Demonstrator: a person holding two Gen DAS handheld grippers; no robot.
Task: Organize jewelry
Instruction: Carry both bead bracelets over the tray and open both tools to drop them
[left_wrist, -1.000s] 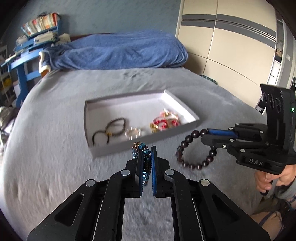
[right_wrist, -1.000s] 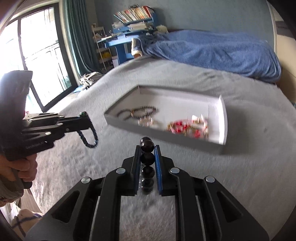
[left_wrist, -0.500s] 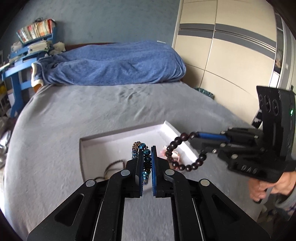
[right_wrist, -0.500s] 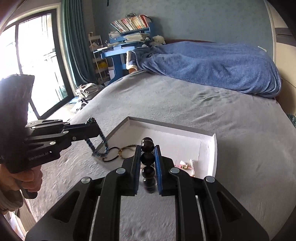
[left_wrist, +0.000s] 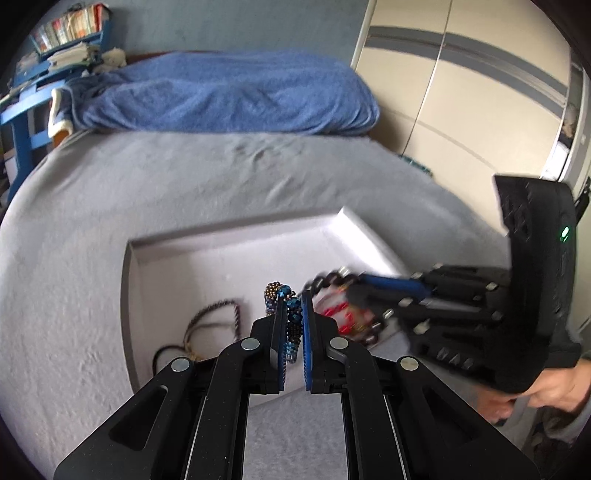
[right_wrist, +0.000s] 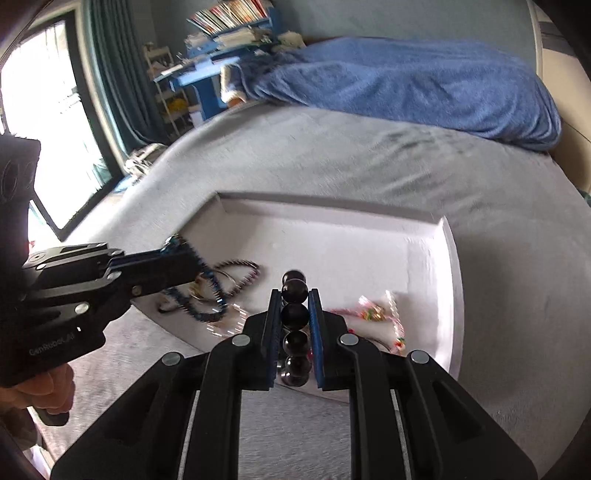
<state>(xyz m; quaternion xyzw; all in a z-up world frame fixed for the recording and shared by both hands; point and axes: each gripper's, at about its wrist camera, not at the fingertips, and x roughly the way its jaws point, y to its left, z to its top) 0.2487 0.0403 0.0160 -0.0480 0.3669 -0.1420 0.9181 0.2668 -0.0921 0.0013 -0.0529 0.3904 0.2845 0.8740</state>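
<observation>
Now that both hands have carried over the white tray (right_wrist: 452, 295), left gripper (left_wrist: 294, 314) clamped on the blue beaded bracelet (left_wrist: 291, 312), right gripper (right_wrist: 294, 314) on the dark bead bracelet (right_wrist: 294, 315), both are poised for release

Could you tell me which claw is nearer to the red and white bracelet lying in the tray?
Right. The right claw hangs just above the red and white bracelet; the left claw sits over the tray's opposite end.

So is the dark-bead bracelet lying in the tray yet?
No. The right gripper holds the dark-bead bracelet above the white tray.
</observation>
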